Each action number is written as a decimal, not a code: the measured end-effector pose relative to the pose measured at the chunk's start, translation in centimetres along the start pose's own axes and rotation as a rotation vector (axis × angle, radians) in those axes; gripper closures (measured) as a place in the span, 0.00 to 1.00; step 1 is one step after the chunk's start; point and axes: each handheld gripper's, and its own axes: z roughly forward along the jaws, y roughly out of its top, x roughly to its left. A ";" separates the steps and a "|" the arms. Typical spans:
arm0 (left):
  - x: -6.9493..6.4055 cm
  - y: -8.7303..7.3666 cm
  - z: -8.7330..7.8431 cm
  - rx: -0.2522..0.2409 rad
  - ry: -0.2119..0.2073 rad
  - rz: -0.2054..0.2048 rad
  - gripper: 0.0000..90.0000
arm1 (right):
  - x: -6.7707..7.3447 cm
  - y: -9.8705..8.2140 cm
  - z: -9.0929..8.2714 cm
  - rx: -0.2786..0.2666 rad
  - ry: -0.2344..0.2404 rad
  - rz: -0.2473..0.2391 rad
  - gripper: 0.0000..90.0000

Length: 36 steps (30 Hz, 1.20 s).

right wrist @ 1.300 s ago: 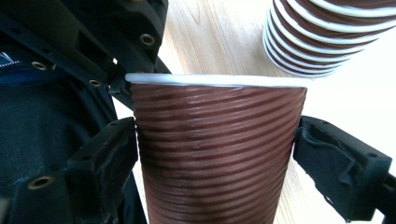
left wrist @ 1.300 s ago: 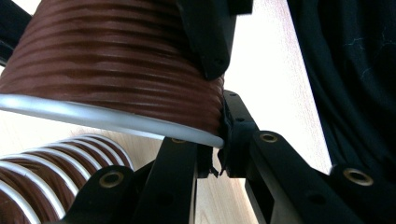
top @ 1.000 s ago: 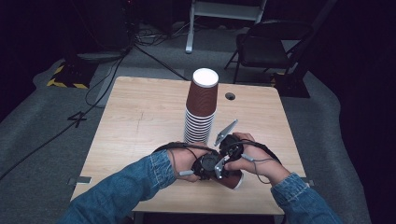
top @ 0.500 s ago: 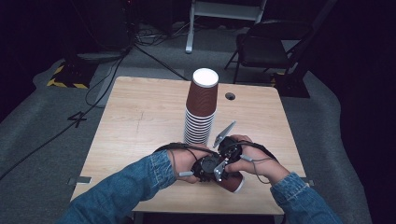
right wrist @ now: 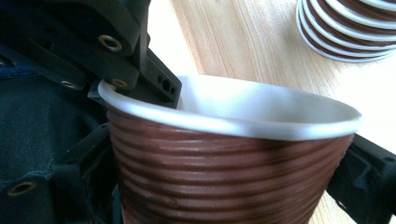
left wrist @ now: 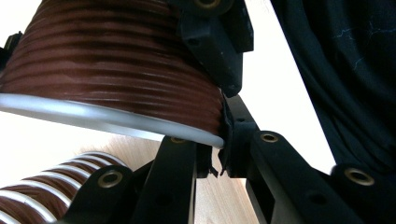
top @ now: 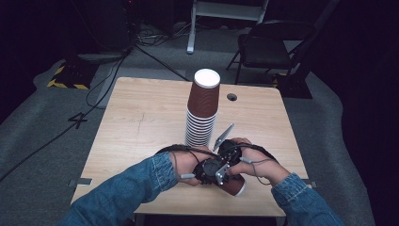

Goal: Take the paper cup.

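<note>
Claws meet at the near tabletop (top: 141,117) edge: my left claw (left wrist: 215,161) pinches the loose brown cup's (top: 234,184) rim shut, my right claw (right wrist: 233,154) clamps its ribbed wall (stack (top: 201,115) just behind).

A dim studio or lab: floor cables (top: 141,44), folding chair (top: 266,49), hazard-taped equipment base (top: 68,77).

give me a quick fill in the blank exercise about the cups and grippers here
1. The tall stack of ribbed brown paper cups stands upside down on the light ____ table.
2. The left gripper is shut on the white ____ of the single ribbed brown paper cup.
3. The right gripper holds that cup by its ribbed ____.

Missing words: wooden; rim; sides
</note>
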 end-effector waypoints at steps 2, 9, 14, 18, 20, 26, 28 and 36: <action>0.0 0.0 0.0 -0.002 -0.002 -0.003 0.93 | 0.0 0.0 0.0 -0.001 -0.001 0.007 0.11; 0.0 -0.1 0.1 -0.019 -0.008 -0.011 0.92 | 0.0 -0.1 -0.1 0.004 0.004 0.011 0.13; 0.2 -0.2 -0.2 -0.045 0.017 -0.022 0.76 | 0.1 -0.2 -0.1 0.008 0.014 0.005 0.14; -0.1 -0.5 -0.4 -0.116 0.036 -0.062 0.59 | 0.1 -0.2 -0.2 0.004 0.012 0.007 0.14; -0.4 -0.8 -0.6 -0.156 0.043 -0.087 0.53 | 0.1 -0.2 -0.4 0.003 0.011 0.008 0.14; -1.4 -2.3 -1.5 -0.273 0.105 -0.136 0.45 | 0.2 -0.7 -1.2 -0.031 0.000 0.012 0.14; -1.8 -2.9 -2.0 -0.321 0.123 -0.159 0.44 | 0.1 -0.9 -1.7 -0.059 -0.007 0.014 0.14; -3.3 -5.3 -2.5 -0.443 0.193 -0.249 0.39 | 0.0 -1.8 -4.1 -0.212 -0.073 0.007 0.14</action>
